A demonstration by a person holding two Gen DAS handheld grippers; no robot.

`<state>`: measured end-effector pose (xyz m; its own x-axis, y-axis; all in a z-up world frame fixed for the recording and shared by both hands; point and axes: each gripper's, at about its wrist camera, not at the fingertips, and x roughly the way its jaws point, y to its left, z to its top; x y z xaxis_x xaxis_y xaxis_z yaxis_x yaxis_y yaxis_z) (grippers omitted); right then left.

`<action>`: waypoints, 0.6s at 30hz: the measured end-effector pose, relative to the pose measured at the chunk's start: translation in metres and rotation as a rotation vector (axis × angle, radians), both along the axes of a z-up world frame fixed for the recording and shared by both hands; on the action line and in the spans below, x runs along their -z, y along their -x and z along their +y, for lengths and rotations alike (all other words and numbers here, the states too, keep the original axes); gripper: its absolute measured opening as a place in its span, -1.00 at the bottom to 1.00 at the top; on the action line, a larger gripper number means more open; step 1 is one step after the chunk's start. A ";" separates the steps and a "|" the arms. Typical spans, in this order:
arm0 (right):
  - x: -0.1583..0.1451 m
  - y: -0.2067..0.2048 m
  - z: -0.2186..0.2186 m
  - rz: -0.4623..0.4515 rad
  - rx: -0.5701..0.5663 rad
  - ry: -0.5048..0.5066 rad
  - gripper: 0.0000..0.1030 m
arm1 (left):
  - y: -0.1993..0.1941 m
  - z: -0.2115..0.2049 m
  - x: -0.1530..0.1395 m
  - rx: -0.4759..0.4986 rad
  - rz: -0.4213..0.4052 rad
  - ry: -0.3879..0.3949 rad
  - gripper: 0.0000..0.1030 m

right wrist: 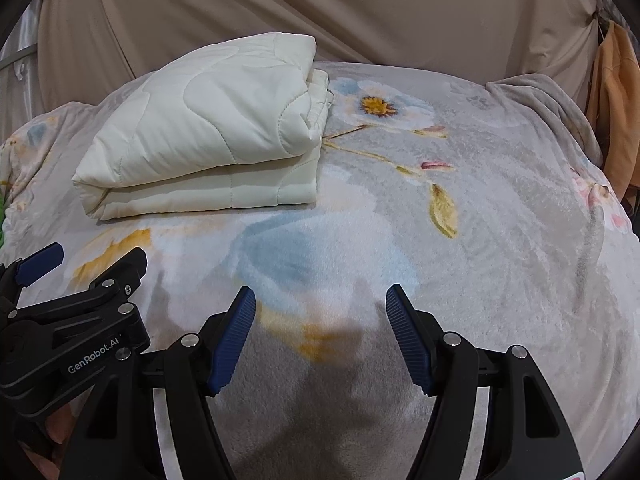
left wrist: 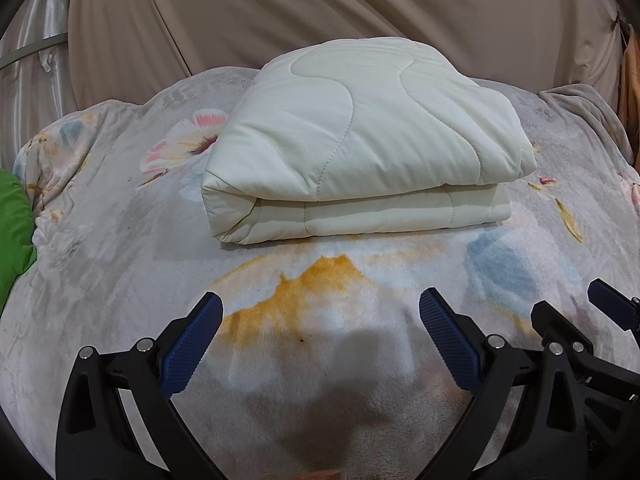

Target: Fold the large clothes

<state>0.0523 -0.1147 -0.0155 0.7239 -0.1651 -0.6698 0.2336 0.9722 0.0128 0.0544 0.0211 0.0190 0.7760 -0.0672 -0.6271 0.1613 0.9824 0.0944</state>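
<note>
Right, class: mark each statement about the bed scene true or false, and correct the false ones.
1. The cream quilt lies folded in a stack on the floral blanket. True.
2. The left gripper is clamped on the quilt. False: its jaws stand open over bare blanket, short of the quilt.
3. The right gripper holds nothing. True.
4. A beige curtain hangs behind the bed. True.
5. The quilt is spread flat across the whole bed. False: it is a compact folded bundle.

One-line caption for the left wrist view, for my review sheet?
Folded cream quilt resting on a floral blanket, left gripper open and empty in front of it.
</note>
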 end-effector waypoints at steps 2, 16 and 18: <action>0.000 0.000 0.000 0.000 0.000 0.001 0.28 | 0.000 0.000 0.000 -0.001 -0.001 -0.001 0.87; 0.000 0.000 0.000 0.000 0.002 0.003 0.28 | 0.002 -0.002 -0.001 -0.001 -0.004 0.005 0.83; 0.000 0.000 0.000 0.000 0.001 0.003 0.28 | 0.002 -0.002 -0.001 -0.003 -0.004 0.003 0.83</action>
